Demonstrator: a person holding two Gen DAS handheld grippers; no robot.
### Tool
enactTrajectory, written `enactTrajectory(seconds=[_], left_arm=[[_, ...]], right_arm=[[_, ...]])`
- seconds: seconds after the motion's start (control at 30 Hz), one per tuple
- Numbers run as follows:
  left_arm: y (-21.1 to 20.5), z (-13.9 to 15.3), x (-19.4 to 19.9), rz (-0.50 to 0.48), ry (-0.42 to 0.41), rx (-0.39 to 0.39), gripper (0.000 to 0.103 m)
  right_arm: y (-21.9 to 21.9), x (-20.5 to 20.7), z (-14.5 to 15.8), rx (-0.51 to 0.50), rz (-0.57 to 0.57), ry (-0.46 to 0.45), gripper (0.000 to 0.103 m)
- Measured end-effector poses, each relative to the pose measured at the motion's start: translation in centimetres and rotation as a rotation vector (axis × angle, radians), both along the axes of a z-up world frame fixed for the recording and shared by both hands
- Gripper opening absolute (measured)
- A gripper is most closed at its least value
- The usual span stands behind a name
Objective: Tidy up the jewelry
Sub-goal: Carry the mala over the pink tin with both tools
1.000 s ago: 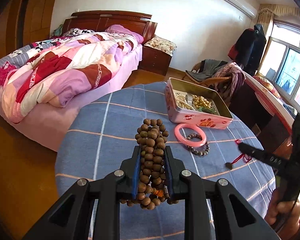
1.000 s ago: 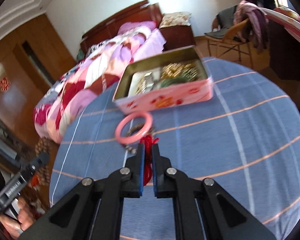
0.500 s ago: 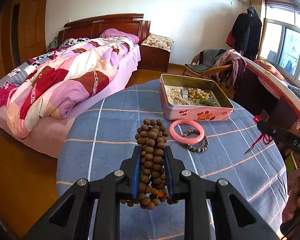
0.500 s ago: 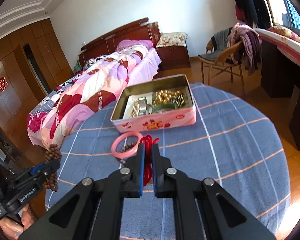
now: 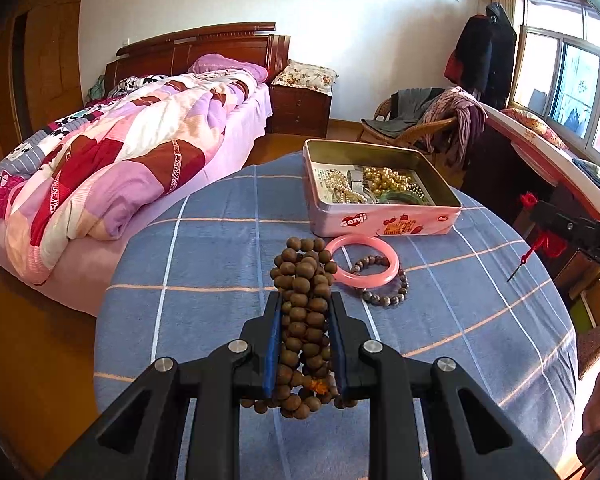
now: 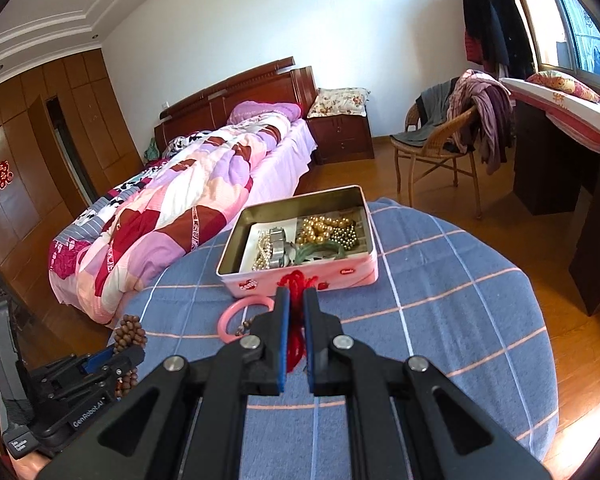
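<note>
I had two claws, one in each hand. My left claw (image 5: 305,312) was squeezed tight on a bunch of brown wooden beads (image 5: 303,312), and the beads stuck out past its tips and hung down behind them. My right claw (image 6: 295,300) was pinched shut on a red cord (image 6: 296,280), and a little dark charm (image 5: 514,274) dangled from the cord in the air. Both claws were up above the round table with the blue checked cloth (image 5: 204,264). The job looked partly done to me. Straight ahead of both claws sat the pink tin box (image 6: 364,270) with its lid off. Inside it I could see gold pearls (image 6: 322,226), a string of small white pearls (image 6: 262,250), something shiny and silver (image 6: 278,246), and a green bangle (image 6: 320,250). So some things were put away already. Two things were left on the cloth, between my claws and the tin: a pink bangle (image 5: 362,266) and a bracelet of dark round beads (image 5: 384,286), which touched each other, with the pink bangle just next to the tin. I think the beads and the red cord had to go in the tin first, and then those two.
</note>
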State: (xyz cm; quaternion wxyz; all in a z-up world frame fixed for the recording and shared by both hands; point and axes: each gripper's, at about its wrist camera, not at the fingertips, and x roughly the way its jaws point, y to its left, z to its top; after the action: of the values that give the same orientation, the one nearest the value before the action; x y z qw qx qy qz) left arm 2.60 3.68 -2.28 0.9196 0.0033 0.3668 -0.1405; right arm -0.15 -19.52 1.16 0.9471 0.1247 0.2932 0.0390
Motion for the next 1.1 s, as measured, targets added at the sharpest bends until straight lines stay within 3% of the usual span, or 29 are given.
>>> enactTrajectory(seconds=[0.4, 0.77, 1.1], left_arm=[[-1.8, -0.8, 1.3, -0.047, 0.014, -0.050, 0.022], [-3.5, 1.4, 4.5, -0.093, -0.054, -0.144, 0.022], [-5.5, 2.4, 9.1, -0.081, -0.104, -0.158, 0.022]], right_arm=[[-0.5, 1.0, -0.1, -0.005, -0.011, -0.002, 0.009], [-1.2, 3.1, 2.0, -0.002, -0.027, -0.064, 0.009], [-2.1, 7.6, 3.5, 0.029, -0.037, -0.123, 0.009]])
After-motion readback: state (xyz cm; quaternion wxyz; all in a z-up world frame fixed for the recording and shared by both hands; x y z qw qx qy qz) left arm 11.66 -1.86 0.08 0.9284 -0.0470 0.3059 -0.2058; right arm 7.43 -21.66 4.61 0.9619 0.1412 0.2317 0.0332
